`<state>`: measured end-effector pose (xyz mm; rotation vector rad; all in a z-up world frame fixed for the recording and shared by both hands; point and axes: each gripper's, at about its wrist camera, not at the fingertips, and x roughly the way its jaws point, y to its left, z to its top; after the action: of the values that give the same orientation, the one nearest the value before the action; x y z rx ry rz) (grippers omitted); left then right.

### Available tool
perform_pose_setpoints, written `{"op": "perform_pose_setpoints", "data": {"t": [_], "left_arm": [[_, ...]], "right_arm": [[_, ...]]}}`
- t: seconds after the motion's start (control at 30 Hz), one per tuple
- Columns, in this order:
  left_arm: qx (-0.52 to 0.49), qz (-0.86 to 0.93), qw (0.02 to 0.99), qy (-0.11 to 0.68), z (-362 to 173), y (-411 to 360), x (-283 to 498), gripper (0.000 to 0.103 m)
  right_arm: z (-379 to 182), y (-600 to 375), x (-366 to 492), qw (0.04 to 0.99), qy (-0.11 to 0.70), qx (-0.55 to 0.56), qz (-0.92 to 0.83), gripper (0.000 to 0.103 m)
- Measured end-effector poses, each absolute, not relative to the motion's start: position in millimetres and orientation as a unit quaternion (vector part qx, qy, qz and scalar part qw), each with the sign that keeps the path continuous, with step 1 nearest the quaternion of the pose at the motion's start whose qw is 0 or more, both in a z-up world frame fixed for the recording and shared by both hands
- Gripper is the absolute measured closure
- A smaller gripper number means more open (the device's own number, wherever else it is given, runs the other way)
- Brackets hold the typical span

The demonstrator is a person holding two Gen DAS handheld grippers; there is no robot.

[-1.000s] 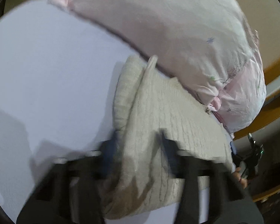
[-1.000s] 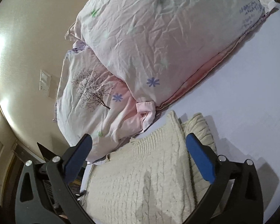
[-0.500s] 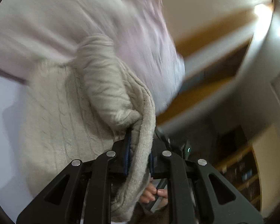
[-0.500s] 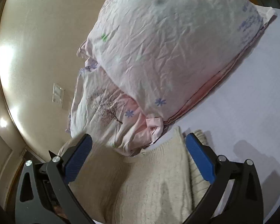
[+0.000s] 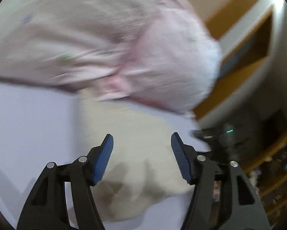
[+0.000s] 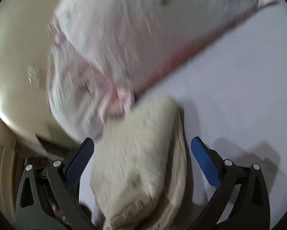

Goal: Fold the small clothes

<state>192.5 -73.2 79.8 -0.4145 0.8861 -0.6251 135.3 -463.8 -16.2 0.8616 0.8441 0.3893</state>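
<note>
White sheet (image 6: 239, 72) under both grippers. Left gripper (image 5: 142, 153) and right gripper (image 6: 142, 160) gape empty; sweater (image 6: 139, 153) folded below and between fingers, touching pillow (image 6: 143, 28) ahead. Risk: bulky fold springs open unpressed.

1. You have a large pale pink, crumpled cotton pillow (image 6: 143, 34) with small blue and green flower prints lying on the plain lavender bed sheet (image 6: 239, 80).
2. Under it, a second pink printed pillow (image 6: 72, 95) shows at the bed's edge, blurred.
3. Beyond them you see a cream wall (image 6: 17, 57) and an orange-brown wooden shelf unit (image 5: 246, 44).
</note>
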Motion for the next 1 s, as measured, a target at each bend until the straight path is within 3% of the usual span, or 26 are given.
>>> {"op": "perform_pose_setpoints", "data": {"t": [0.13, 0.27, 0.33, 0.4, 0.43, 0.47, 0.5, 0.57, 0.6, 0.73, 0.9, 0.97, 1.0], "left_arm": [[-0.202, -0.271, 0.813, 0.475, 49, -59, 200, 0.037], [-0.195, -0.268, 0.806, 0.491, 32, -65, 196, 0.025], [-0.204, -0.278, 0.797, 0.496, 27, -71, 194, 0.025], [-0.224, -0.294, 0.782, 0.502, 16, -86, 202, 0.025], [-0.232, -0.297, 0.781, 0.498, 10, -88, 202, 0.025], [-0.216, -0.298, 0.79, 0.49, 10, -95, 203, 0.027], [-0.204, -0.301, 0.793, 0.489, 12, -96, 203, 0.041], [-0.215, -0.319, 0.785, 0.485, 15, -84, 202, 0.058], [-0.224, -0.335, 0.778, 0.482, 20, -72, 200, 0.06], [-0.189, -0.338, 0.818, 0.426, 40, -18, 173, 0.058], [-0.143, -0.224, 0.858, 0.44, 20, 21, 173, 0.032], [-0.159, -0.219, 0.862, 0.428, 24, 29, 167, 0.03], [-0.154, -0.22, 0.866, 0.422, 25, 28, 165, 0.027]], "right_arm": [[-32, -459, 147, 0.775, 0.439, 0.41, 0.196, 0.002], [-33, -442, 152, 0.777, 0.454, 0.383, 0.209, 0.007], [-33, -432, 151, 0.782, 0.458, 0.362, 0.216, 0.022], [-34, -426, 147, 0.796, 0.452, 0.343, 0.208, 0.053], [-36, -424, 145, 0.802, 0.449, 0.336, 0.205, 0.059], [-37, -422, 143, 0.802, 0.441, 0.343, 0.211, 0.065], [-35, -420, 140, 0.808, 0.431, 0.342, 0.21, 0.068], [-24, -415, 135, 0.822, 0.414, 0.328, 0.212, 0.071], [-15, -409, 131, 0.829, 0.403, 0.32, 0.22, 0.073], [14, -363, 126, 0.838, 0.383, 0.266, 0.284, 0.073], [-3, -311, 147, 0.861, 0.44, 0.151, 0.207, 0.037], [-4, -324, 142, 0.859, 0.426, 0.193, 0.209, 0.032], [-2, -328, 139, 0.862, 0.415, 0.202, 0.21, 0.036]]}}
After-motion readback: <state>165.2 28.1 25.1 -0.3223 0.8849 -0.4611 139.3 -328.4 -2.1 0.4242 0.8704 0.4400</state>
